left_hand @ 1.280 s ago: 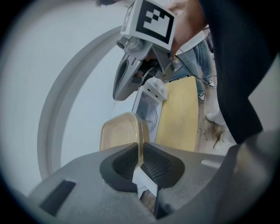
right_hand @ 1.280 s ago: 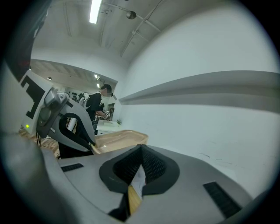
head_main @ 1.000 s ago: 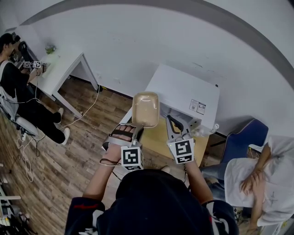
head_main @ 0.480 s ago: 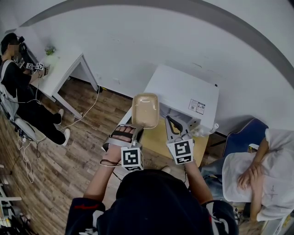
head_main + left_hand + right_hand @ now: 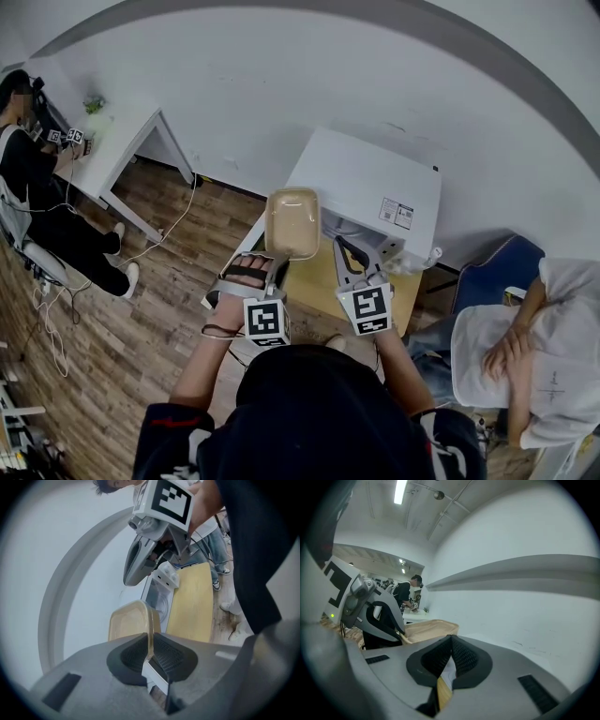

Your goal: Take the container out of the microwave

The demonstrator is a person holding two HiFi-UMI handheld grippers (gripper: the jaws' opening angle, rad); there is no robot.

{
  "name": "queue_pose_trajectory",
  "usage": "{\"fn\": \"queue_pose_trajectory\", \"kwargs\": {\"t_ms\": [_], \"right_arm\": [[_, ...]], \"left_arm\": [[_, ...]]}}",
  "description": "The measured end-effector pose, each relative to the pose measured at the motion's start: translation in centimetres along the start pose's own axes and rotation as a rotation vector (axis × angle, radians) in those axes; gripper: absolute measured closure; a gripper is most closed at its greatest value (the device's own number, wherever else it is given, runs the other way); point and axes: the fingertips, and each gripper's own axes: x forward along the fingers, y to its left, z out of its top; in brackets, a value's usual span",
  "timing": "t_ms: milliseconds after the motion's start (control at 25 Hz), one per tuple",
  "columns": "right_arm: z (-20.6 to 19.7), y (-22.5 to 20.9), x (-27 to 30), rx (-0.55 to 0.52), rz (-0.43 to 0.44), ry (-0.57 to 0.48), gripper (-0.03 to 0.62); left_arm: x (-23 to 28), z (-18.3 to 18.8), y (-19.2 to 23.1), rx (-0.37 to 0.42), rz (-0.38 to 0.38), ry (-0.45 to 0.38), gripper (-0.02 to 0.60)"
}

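Very little is being altered over the last second. The container (image 5: 292, 223) is being kept raised in the same spot, in front of the white microwave (image 5: 370, 192) and above the yellow table (image 5: 319, 286), and only the framing of the head view is being shifted slightly. The container's thin tan rim is being pinched by the left gripper (image 5: 151, 641), whose jaws are being held narrow and pressed onto the wall from both sides. In this way the tub is being carried roughly level and clear of the table. The right gripper (image 5: 450, 644) is being held just beside it on the right. Its jaws are being kept together at the tips, with nothing being gripped between them. Since the container is being held outside the appliance and well apart from its front, the removal itself is being judged as essentially done. The steadiness is being read as a pause, not as a fresh step. What is being left, by this judgement, is only a place for setting the tub down. A one-sided grip on a thin rim is being judged as liable to tilt if the hand is jolted.
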Motion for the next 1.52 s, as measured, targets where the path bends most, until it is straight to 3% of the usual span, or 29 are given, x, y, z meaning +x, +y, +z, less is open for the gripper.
{"fn": "queue_pose_trajectory", "kwargs": {"t_ms": [1520], "right_arm": [[-0.5,-1.7,1.2,0.031,-0.022,0.003,0.586]], "left_arm": [[1.8,0.3,0.9,0.000,-0.014,-0.008,0.531]]}}
